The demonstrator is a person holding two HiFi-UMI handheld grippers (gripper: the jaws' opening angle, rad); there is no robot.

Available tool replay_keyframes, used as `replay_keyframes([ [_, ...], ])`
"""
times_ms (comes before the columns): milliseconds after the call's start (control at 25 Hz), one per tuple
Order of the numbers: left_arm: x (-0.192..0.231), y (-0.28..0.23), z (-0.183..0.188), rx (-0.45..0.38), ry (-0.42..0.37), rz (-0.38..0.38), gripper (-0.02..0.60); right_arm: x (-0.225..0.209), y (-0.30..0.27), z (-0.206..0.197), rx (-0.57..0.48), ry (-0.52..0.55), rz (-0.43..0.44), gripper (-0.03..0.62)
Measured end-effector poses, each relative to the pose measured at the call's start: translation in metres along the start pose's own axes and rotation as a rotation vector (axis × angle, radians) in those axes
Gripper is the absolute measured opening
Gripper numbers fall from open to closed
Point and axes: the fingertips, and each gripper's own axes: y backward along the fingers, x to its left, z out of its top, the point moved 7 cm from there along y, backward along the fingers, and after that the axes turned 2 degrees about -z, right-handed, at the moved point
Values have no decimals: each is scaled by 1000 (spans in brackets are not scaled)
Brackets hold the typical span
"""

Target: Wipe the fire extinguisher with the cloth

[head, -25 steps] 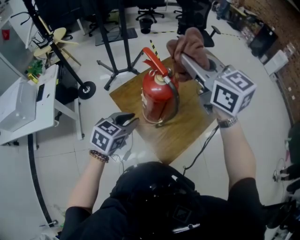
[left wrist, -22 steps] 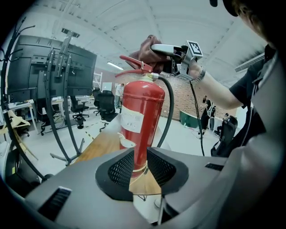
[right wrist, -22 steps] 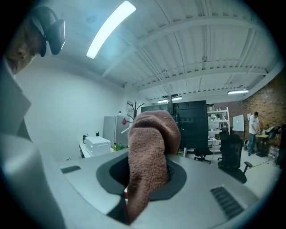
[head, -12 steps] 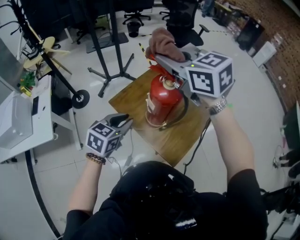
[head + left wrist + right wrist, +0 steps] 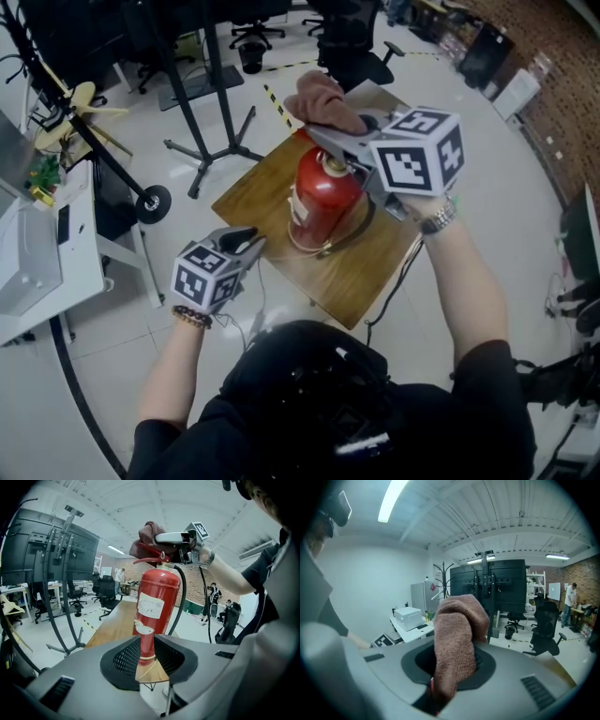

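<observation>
Right gripper (image 5: 323, 133): jaws clamped on a brown cloth (image 5: 317, 96), which bunches out ahead of them; held over the top of the fire extinguisher (image 5: 323, 197), the cloth against the far end of the red lever (image 5: 149, 551), apparently touching.
Fire extinguisher: red, upright, near the middle of the wooden table top (image 5: 253, 192); black hose looping down its right side; long axis vertical, so the body lies straight below the cloth; judged that the wipe must run down from the lever and valve along the cylinder.
Left gripper (image 5: 246, 242): jaws slightly apart, nothing between; off the near left edge of the table top, well apart from the extinguisher; right hand is the nearer.
</observation>
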Motion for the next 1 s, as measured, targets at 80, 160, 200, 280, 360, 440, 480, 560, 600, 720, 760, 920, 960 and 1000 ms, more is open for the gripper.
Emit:
replay_keyframes([
  [80,-1,-3,1,5,-6,-10,75,2,4,-4,-2,-5,-3,66],
  [160,-3,-5,2,7,-12,-19,75,4,9,-8,-3,-10,-6,64],
  [200,-4,-6,3,8,-14,-23,75,5,11,-10,-4,-13,-8,64],
  [280,-5,-9,4,9,-19,-32,75,6,15,-14,-4,-17,-14,64],
  [360,-6,-10,5,12,-24,-39,75,8,19,-17,-4,-19,-21,64],
  [440,-7,-11,7,14,-28,-45,75,10,23,-20,-4,-22,-28,64],
  [480,-7,-11,8,15,-30,-47,75,11,25,-22,-5,-24,-31,64],
  [560,-8,-12,8,16,-32,-52,75,14,29,-26,-5,-26,-36,64],
  [600,-9,-13,8,16,-34,-55,75,15,31,-28,-6,-27,-38,64],
  [720,-12,-15,6,22,-38,-63,75,18,36,-35,-11,-34,-43,64],
  [760,-13,-16,6,24,-39,-66,75,19,38,-38,-13,-38,-45,64],
  [920,-16,-19,5,30,-43,-78,75,21,45,-51,-22,-62,-59,64],
  [960,-17,-20,5,31,-44,-81,75,22,47,-55,-22,-65,-66,64],
  [1000,-17,-20,5,33,-45,-85,75,22,50,-59,-23,-68,-74,64],
])
